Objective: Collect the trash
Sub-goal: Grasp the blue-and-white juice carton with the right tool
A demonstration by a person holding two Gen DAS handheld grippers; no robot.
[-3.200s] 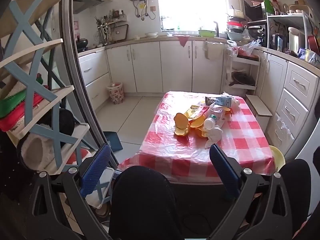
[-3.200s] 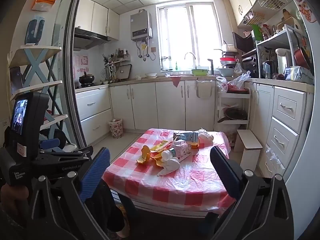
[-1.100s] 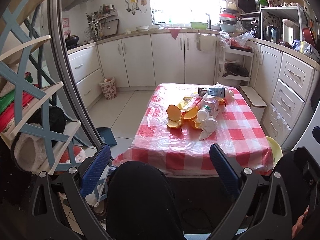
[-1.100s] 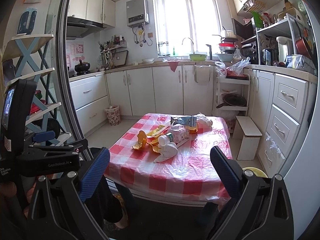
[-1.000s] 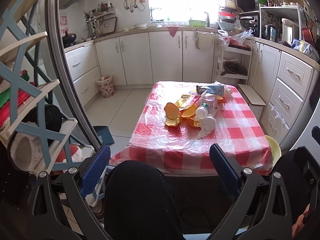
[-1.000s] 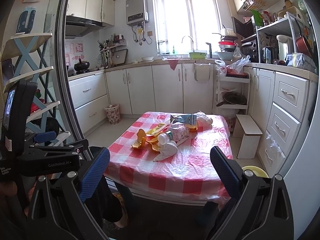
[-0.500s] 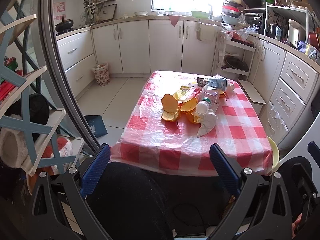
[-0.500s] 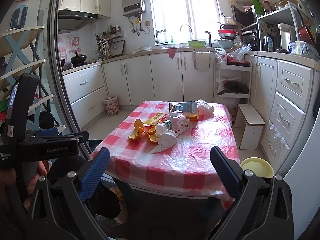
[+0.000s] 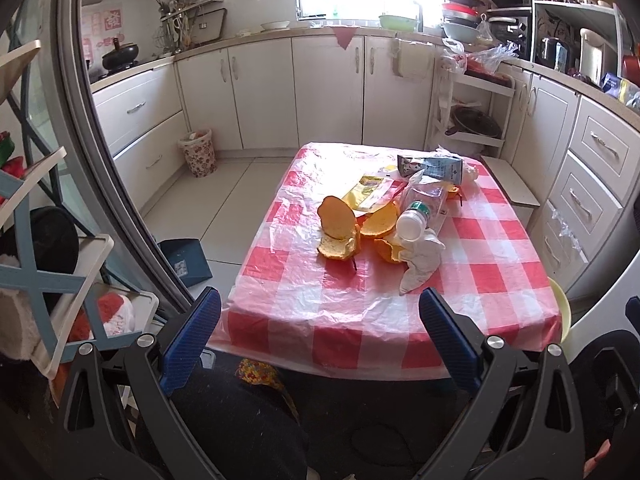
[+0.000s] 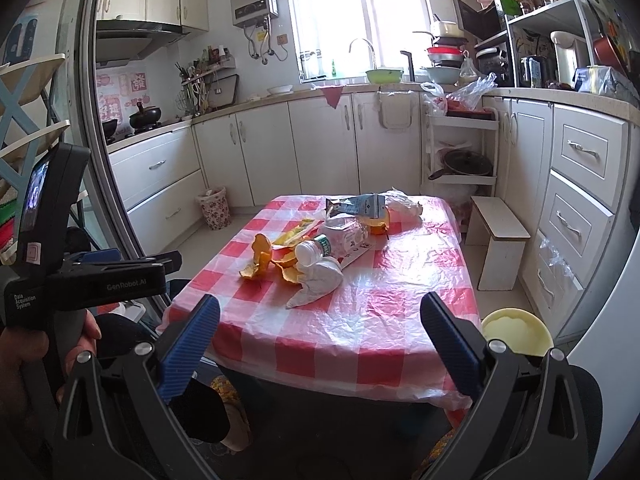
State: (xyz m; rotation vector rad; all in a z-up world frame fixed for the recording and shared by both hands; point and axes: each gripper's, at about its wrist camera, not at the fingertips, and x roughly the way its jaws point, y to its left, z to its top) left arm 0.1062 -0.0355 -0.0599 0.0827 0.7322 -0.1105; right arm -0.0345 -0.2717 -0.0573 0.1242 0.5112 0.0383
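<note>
A pile of trash lies mid-table on the red-checked plastic cloth (image 9: 360, 292): orange peels (image 9: 338, 228), a plastic bottle (image 9: 418, 218) with a white cap, a crumpled white tissue (image 9: 420, 260), a yellow wrapper (image 9: 370, 194) and a flattened milk carton (image 9: 434, 168). The same pile shows in the right wrist view, with the peels (image 10: 260, 258), bottle (image 10: 320, 248), tissue (image 10: 320, 280) and carton (image 10: 356, 204). My left gripper (image 9: 320, 336) is open and empty, short of the table's near edge. My right gripper (image 10: 320, 340) is open and empty, also short of the near edge.
A floral waste bin (image 9: 198, 152) stands on the floor by the left cabinets. A yellow bowl (image 10: 516, 332) sits low at the table's right. A small wooden stool (image 10: 500, 240) stands beyond the table. A blue dustpan (image 9: 186, 260) lies left. A shelf rack (image 9: 48, 240) is close on the left.
Both grippers have moved forward towards the table and tilted down a little; the trash pile looks larger and nearer. Both stay open and empty.
</note>
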